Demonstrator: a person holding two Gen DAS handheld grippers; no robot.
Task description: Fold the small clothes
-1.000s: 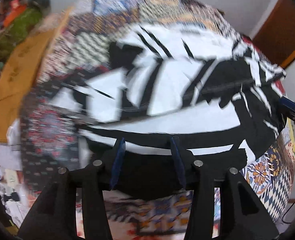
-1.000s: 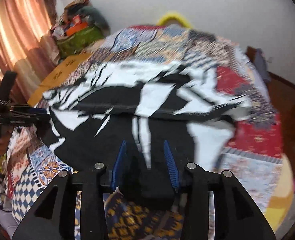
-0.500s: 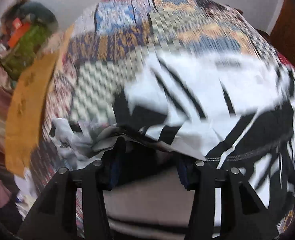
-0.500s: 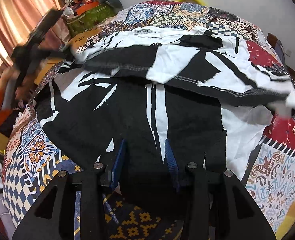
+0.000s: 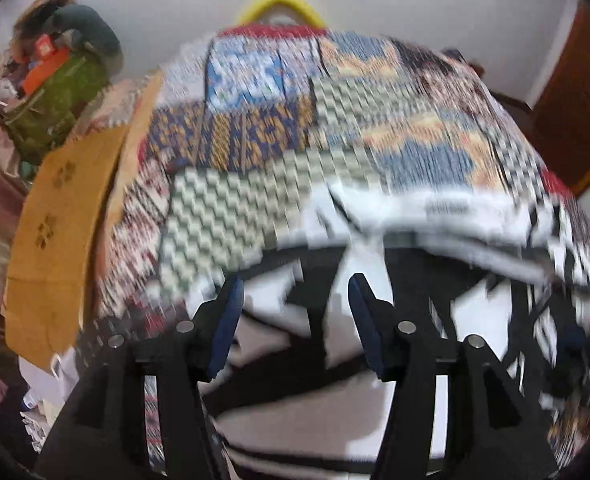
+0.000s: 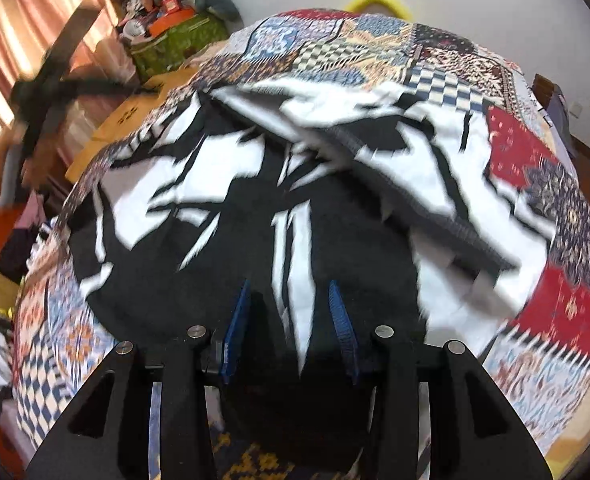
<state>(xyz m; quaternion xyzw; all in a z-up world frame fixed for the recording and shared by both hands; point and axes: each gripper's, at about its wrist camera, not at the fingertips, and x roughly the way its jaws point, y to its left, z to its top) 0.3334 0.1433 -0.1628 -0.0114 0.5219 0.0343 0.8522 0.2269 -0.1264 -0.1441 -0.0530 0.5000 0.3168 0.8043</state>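
Observation:
A black-and-white patterned shirt (image 6: 231, 184) lies on a patchwork bedspread (image 6: 527, 148), its far part folded over toward me. My right gripper (image 6: 291, 300) is open, low over the shirt's near black hem, nothing between its blue pads. In the blurred left wrist view my left gripper (image 5: 295, 292) is open above the shirt (image 5: 447, 256) near its left edge. The left gripper also shows in the right wrist view (image 6: 51, 88), blurred, raised at the far left of the bed.
A brown cardboard sheet (image 5: 59, 232) lies along the bed's left side. A green bag with clutter (image 6: 175, 44) stands at the back left by pink curtains (image 6: 23, 40). A yellow ring (image 6: 375, 0) sits behind the bed. A wooden door (image 5: 567, 120) is at right.
My left gripper carried the shirt's left part over, let it go and lifted away open. The fold now lies over the shirt. My right gripper stayed low at the near hem.

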